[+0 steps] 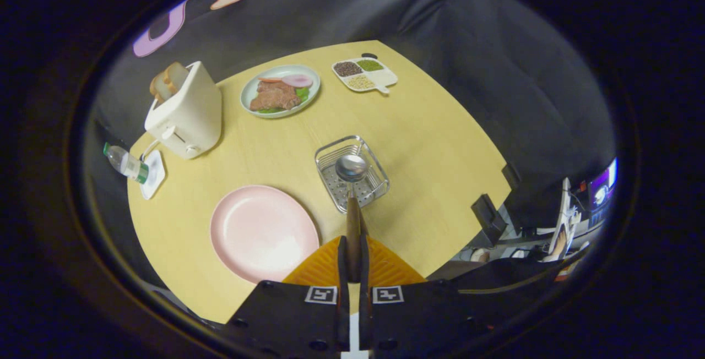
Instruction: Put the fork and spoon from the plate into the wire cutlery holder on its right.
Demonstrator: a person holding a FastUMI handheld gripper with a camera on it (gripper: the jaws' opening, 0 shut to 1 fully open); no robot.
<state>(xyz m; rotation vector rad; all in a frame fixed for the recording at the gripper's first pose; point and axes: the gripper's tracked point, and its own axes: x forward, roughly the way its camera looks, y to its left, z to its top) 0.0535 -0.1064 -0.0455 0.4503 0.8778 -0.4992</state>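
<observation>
Tool (353, 260) clamping spoon (352, 194), apparently above holder (330, 155)

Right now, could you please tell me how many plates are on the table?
2. An empty pink plate lies just left of the fingers, beside the wire cutlery holder; a pale plate of food sits beyond it, next to the toaster.

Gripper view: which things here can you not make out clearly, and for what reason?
- Fork: whether it already lies in the wire cutlery holder cannot be told; the spoon bowl covers part of the inside.
- Spoon handle end: hidden between the fingers of the gripper, which are shut on it.
- Pink plate: near rim covered by a finger.
- Small divided dish beyond the holder: contents too small to name.
</observation>
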